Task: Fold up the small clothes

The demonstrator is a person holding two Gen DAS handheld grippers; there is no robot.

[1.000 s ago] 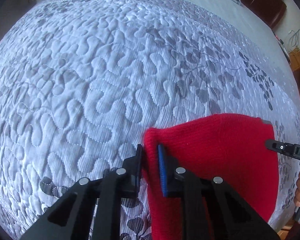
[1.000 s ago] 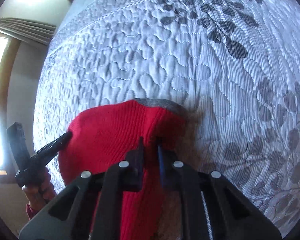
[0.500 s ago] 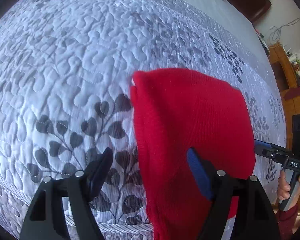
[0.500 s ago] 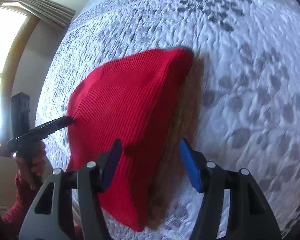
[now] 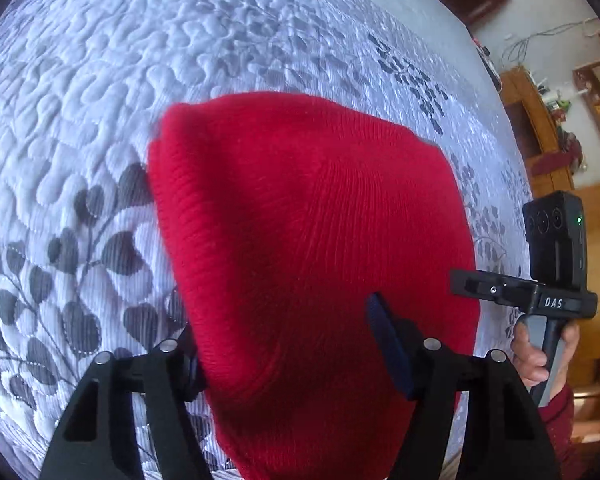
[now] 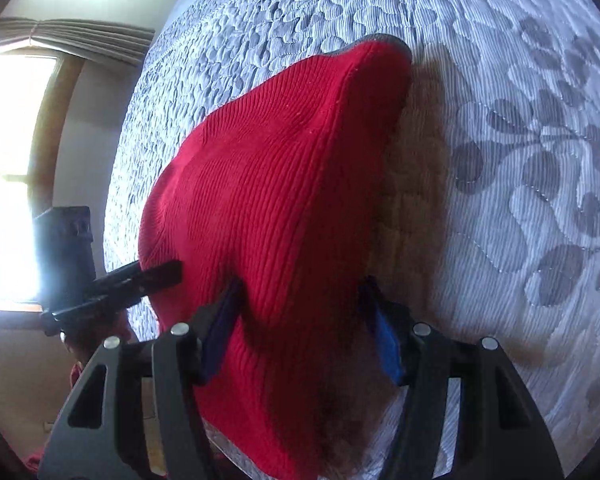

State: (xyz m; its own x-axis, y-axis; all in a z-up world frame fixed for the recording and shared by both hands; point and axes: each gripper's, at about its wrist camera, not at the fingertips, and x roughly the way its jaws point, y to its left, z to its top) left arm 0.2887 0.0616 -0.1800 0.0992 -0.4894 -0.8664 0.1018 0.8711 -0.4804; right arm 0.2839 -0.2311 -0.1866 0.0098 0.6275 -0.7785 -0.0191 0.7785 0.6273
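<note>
A red knit hat (image 5: 312, 248) lies flat on the grey-and-white quilted bedspread (image 5: 100, 120). The left gripper (image 5: 292, 344) stands wide over the hat's near end, its jaws having just closed a little. At right, the right gripper (image 5: 466, 282) touches the hat's edge.

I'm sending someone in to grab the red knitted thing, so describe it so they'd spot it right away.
Start at the bed, covered by a pale quilted bedspread with grey leaf prints. Near its edge lies a red ribbed knit garment, laid flat with a rounded outline and a thin grey lining showing at one corner. It is the only bright, solid-coloured thing on that pale cover.
</note>
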